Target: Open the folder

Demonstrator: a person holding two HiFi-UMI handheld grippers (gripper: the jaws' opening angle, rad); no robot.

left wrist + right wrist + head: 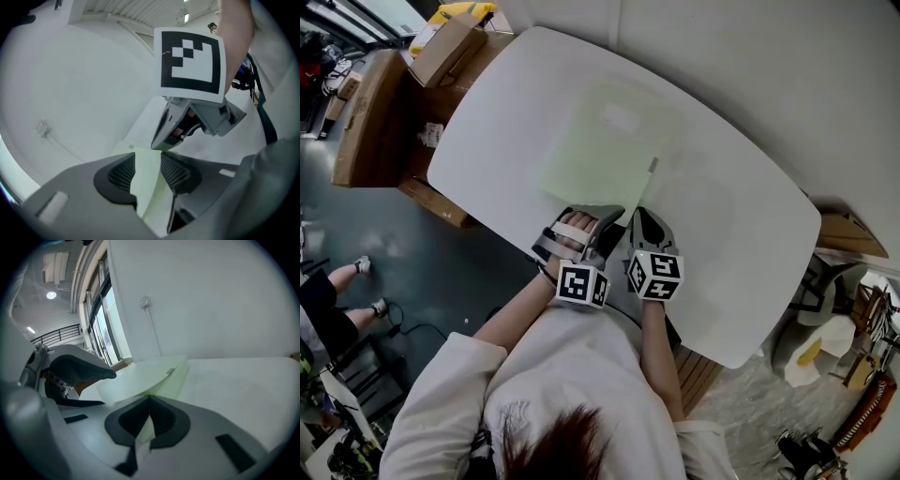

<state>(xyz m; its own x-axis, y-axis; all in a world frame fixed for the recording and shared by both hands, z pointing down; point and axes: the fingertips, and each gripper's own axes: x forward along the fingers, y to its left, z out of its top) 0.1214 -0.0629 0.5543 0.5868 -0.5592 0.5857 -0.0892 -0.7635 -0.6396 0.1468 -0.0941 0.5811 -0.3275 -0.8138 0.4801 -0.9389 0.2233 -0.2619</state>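
Left gripper (pixel 586 217) and right gripper (pixel 642 220) each clamp folder (pixel 605 150) near edge, side by side; likely for parting covers.

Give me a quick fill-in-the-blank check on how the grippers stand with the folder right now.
The pale green folder lies on a ____ table. The left gripper has its jaws shut on a sheet of the ____. The right gripper pinches it too, so the count of grippers holding it is ____. In the head view they grip the folder's edge nearest the ____.
Missing words: white; folder; two; person.
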